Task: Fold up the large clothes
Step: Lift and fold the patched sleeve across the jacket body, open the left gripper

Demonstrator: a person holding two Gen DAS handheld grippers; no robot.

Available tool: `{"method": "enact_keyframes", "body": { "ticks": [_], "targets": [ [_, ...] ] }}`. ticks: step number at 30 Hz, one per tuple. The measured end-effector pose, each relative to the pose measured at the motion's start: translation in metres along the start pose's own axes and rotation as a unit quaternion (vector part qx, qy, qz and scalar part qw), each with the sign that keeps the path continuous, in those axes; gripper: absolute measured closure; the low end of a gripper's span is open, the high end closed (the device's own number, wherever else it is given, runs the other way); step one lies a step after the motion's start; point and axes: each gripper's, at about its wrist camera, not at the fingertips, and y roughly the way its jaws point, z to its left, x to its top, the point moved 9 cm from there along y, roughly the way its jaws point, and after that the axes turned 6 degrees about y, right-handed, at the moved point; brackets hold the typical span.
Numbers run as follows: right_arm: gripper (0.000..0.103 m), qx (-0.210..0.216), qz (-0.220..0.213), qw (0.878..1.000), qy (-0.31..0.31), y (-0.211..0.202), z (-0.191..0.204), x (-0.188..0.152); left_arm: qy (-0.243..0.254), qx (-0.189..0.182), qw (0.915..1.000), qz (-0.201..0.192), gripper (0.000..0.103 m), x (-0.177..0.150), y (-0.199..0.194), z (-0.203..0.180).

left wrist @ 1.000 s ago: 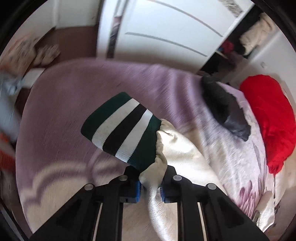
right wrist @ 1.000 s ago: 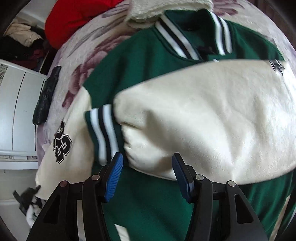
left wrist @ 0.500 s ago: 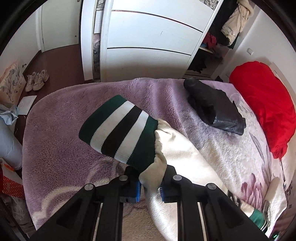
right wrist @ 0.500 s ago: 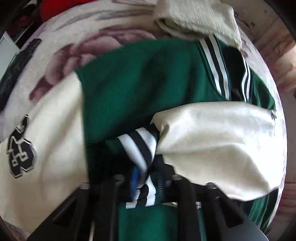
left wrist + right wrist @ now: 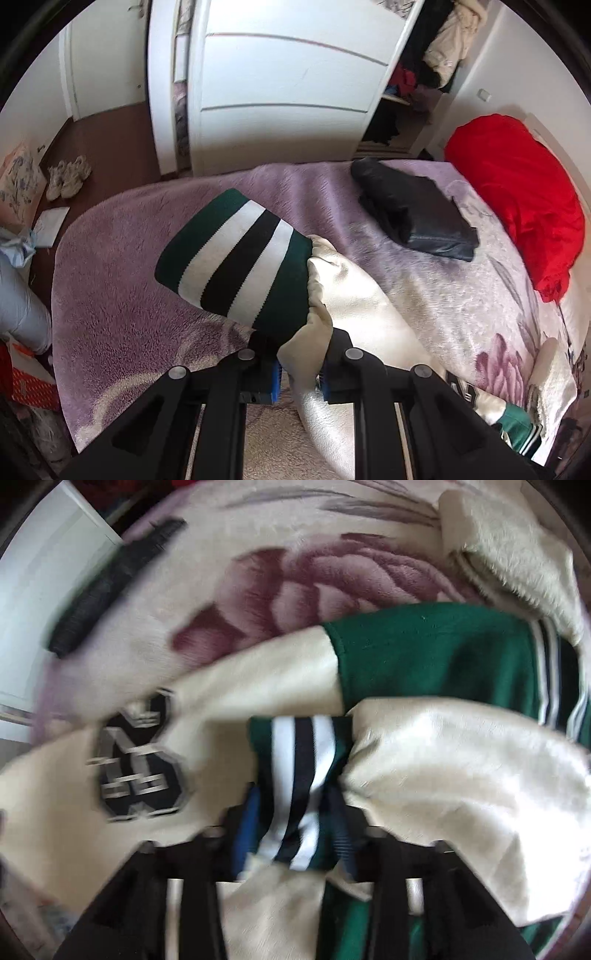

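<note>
Sleeve-folding step: left gripper (image 5: pixel 300 376) jaws clamp cream sleeve (image 5: pixel 351 291); right gripper (image 5: pixel 295 834) jaws pinch striped cuff (image 5: pixel 303 768). Next: lay both across jacket body (image 5: pixel 424 653) toward 12 o'clock.

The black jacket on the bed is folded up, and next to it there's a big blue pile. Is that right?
Not quite. The pile beside the folded black jacket is red, not blue. The left wrist view shows it on the bed, to the jacket's right.
</note>
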Motion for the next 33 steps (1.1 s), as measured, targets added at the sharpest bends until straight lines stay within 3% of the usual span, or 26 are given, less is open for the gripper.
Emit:
{"method": "enact_keyframes", "body": {
  "ticks": [1,2,3,8,11,16,21,23,28,31,33],
  "targets": [
    [0.041,0.022,-0.003,1.000,0.011,-0.010,-0.005,-0.003,0.009,-0.001,0.9999,-0.007,0.091,0.003,-0.006,-0.005],
    [0.028,0.036,-0.009,0.999,0.024,-0.021,-0.013,-0.006,0.021,-0.004,0.9996,-0.017,0.091,0.006,-0.016,-0.014],
    [0.021,0.027,-0.020,0.998,0.045,-0.036,-0.035,-0.012,0.030,-0.005,0.9992,-0.025,0.091,0.009,-0.023,-0.021],
    [0.021,0.011,-0.031,0.990,0.140,-0.060,-0.128,-0.035,0.090,-0.022,0.9934,-0.068,0.091,0.023,-0.069,-0.077],
    [0.021,0.024,-0.006,0.974,0.225,-0.055,-0.190,-0.051,0.130,-0.042,0.9867,-0.087,0.091,0.021,-0.099,-0.126],
    [0.021,0.040,-0.034,0.957,0.285,-0.082,-0.264,-0.069,0.220,-0.087,0.9643,-0.119,0.091,-0.011,-0.151,-0.236],
    [0.021,0.049,-0.045,0.941,0.332,-0.105,-0.343,-0.090,0.307,-0.152,0.9329,-0.113,0.092,-0.093,-0.192,-0.363],
    [0.021,0.052,-0.054,0.937,0.342,-0.120,-0.369,-0.098,0.344,-0.178,0.9163,-0.102,0.092,-0.142,-0.205,-0.412],
    [0.021,0.040,-0.073,0.919,0.386,-0.149,-0.458,-0.135,0.431,-0.242,0.8682,-0.038,0.092,-0.295,-0.222,-0.519],
    [0.021,0.029,-0.073,0.906,0.417,-0.156,-0.514,-0.166,0.485,-0.254,0.8365,-0.004,0.093,-0.386,-0.222,-0.563],
    [0.021,0.024,-0.067,0.898,0.434,-0.158,-0.547,-0.191,0.516,-0.247,0.8200,0.014,0.092,-0.430,-0.214,-0.579]
  ]
}}
